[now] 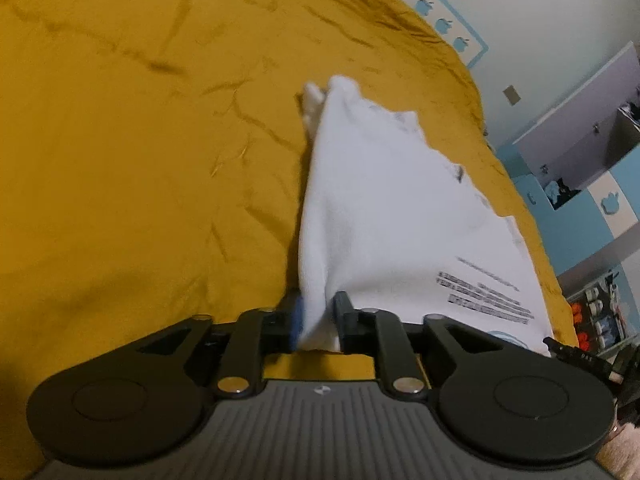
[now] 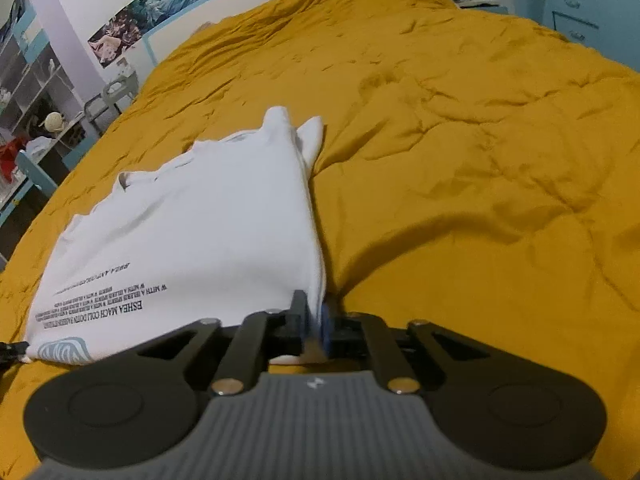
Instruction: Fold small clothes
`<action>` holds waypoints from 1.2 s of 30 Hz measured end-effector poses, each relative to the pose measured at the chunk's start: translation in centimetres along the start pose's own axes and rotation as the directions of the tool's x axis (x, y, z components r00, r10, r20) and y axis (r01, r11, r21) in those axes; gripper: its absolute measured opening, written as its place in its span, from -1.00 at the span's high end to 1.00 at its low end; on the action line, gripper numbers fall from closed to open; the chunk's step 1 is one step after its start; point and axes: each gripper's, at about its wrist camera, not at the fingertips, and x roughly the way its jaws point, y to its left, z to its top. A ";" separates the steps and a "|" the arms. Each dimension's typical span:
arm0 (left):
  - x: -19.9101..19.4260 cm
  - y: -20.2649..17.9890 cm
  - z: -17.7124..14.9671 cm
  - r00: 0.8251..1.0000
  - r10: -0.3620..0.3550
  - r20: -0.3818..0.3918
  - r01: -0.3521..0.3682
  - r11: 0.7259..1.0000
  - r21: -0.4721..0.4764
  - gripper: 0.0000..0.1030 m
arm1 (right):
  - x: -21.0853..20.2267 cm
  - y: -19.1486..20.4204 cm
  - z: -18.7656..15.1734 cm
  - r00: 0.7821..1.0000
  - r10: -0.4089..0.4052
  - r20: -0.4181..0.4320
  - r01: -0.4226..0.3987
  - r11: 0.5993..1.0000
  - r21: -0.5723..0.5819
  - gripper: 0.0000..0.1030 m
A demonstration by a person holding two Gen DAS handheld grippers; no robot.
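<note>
A white T-shirt (image 1: 384, 208) with black printed text lies folded lengthwise on the mustard-yellow bedspread (image 1: 140, 140). The near left corner of its hem is bunched between the fingers of my left gripper (image 1: 318, 320), which is shut on the cloth. In the right wrist view the same T-shirt (image 2: 200, 220) stretches away to the left. Its near right corner is pinched in my right gripper (image 2: 316, 320), whose jaws stand close together on the fabric. Both held corners are lifted slightly off the bed. The sleeves poke up at the far end (image 2: 280, 120).
The yellow bedspread (image 2: 480, 160) is rumpled and spreads wide around the shirt. Beyond the bed's edge are blue-and-white furniture (image 1: 580, 152), shelves with small items (image 2: 36, 92) and posters on the wall (image 2: 132, 24).
</note>
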 end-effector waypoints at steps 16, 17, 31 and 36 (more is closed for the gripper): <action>0.9 -3.4 -1.2 0.999 0.049 -0.002 -0.049 0.994 0.102 -0.06 | -0.3 7.5 -2.0 0.998 0.021 -0.059 -0.031 0.985 -0.170 0.58; 0.8 -2.6 -1.3 0.999 0.033 -0.002 -0.033 0.996 0.080 0.06 | -0.4 6.7 -2.1 0.998 0.022 -0.060 -0.030 0.991 -0.134 0.78; -2.9 -2.0 -5.1 0.969 -0.212 0.125 0.240 0.926 -0.290 -0.52 | -6.2 2.5 -3.9 0.975 0.220 0.042 -0.216 0.872 0.439 0.11; -0.4 -1.1 -5.6 0.975 -0.178 0.136 0.219 0.878 -0.426 -0.52 | -4.3 3.1 -4.5 0.979 0.205 0.016 -0.185 0.840 0.511 0.09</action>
